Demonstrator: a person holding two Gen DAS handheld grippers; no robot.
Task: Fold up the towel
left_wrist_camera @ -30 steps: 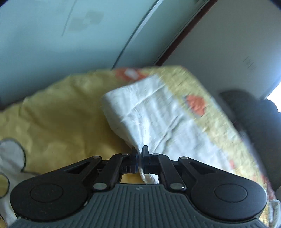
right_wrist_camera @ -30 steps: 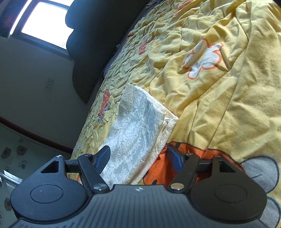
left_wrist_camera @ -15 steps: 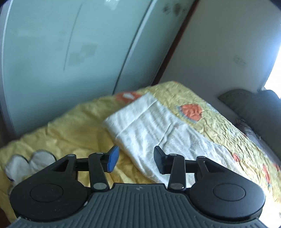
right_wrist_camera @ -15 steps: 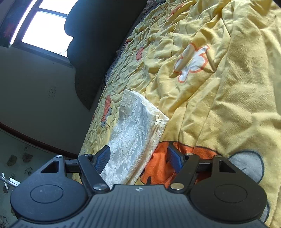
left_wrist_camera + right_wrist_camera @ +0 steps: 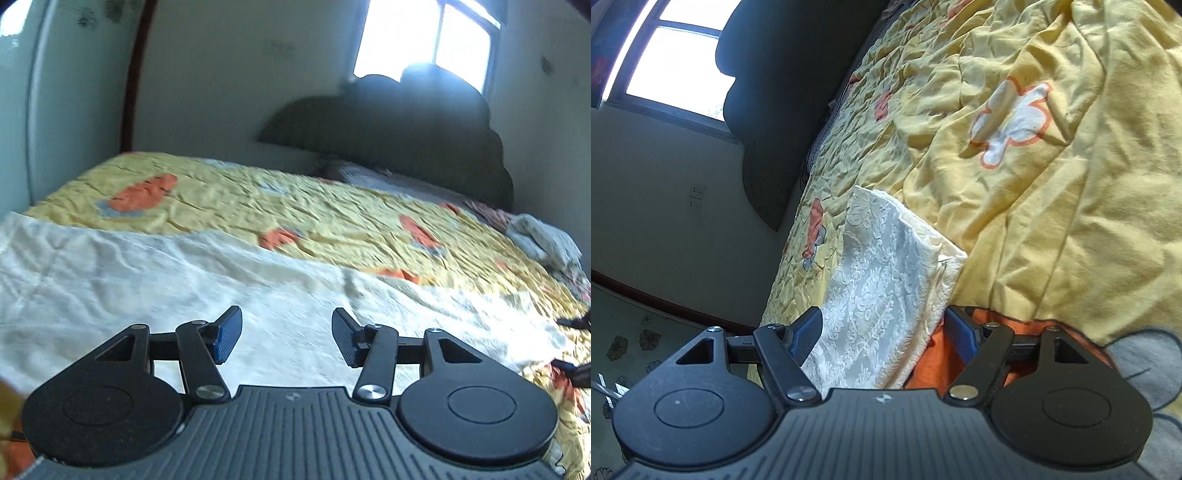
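On a bed covered by a crumpled yellow bedspread [image 5: 229, 199] with orange and white flower shapes lies a white towel [image 5: 147, 280], already folded into a long, narrow strip. It rests flat on the bedspread near one edge of the bed.

From the left wrist camera, the left gripper [image 5: 285, 338] hangs over the middle of the towel, which spreads across the whole view beneath and ahead of it. Its jaws have just been opening and now stand apart, with nothing pinched between them; the towel shows through the gap, lying below the blue pads rather than pressed by them. This view is slightly blurred. Beyond the towel are the rest of the bedspread, a dark scalloped headboard [image 5: 399, 136], a bright window [image 5: 424, 40] above it, and a small heap of pale cloth [image 5: 543, 243] at the far right of the bed.

From the right wrist camera, the right gripper [image 5: 882, 334] sits at one short end of the towel [image 5: 882, 288]. Its jaws have just been opening further and are spread wide on either side of the strip. The near end of the towel runs between the two fingers and stretches away from the gripper toward the headboard [image 5: 790, 74]. Whether the pads touch the cloth cannot be told; nothing is visibly pinched.
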